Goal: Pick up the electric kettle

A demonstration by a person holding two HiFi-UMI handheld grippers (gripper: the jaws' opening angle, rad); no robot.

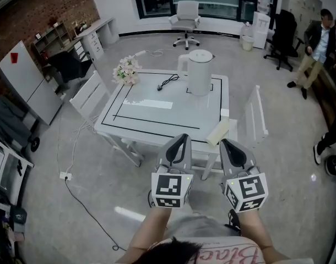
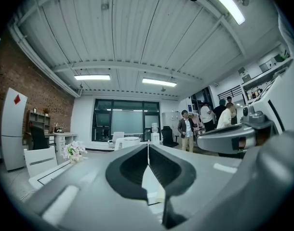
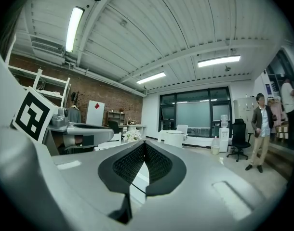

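Kettle point(image 1: 200, 73) white, upright, lid on, on the table point(image 1: 157, 120) at its far right part, inside a black-outlined square, handle toward the table's far-left side. Same kettle shows small and distant in the left gripper view point(image 2: 130, 140) and the right gripper view point(image 3: 174, 138), beyond the table's near edge. Flowers point(image 1: 126, 70) at the table's far left corner. Black cable point(image 1: 168, 82) lies loose on the table, just left of the kettle, apart from it. Pale block point(image 1: 217, 132) leans at the table's near right corner. White chair point(image 1: 91, 95) against the table's left side, another point(image 1: 256, 117) against its right side. Person point(image 1: 316, 43) stands well beyond the table's right side. Left gripper point(image 1: 182, 138) held off the table's near edge, well apart from the kettle; in its own view point(image 2: 148, 147) the jaws are pressed together, tips meeting, nothing between them. Right gripper point(image 1: 226, 143) beside it, also short of the table's near edge; its jaws point(image 3: 144, 146) likewise closed tip to tip and empty. Both point toward the table. Neither touches anything on the table.
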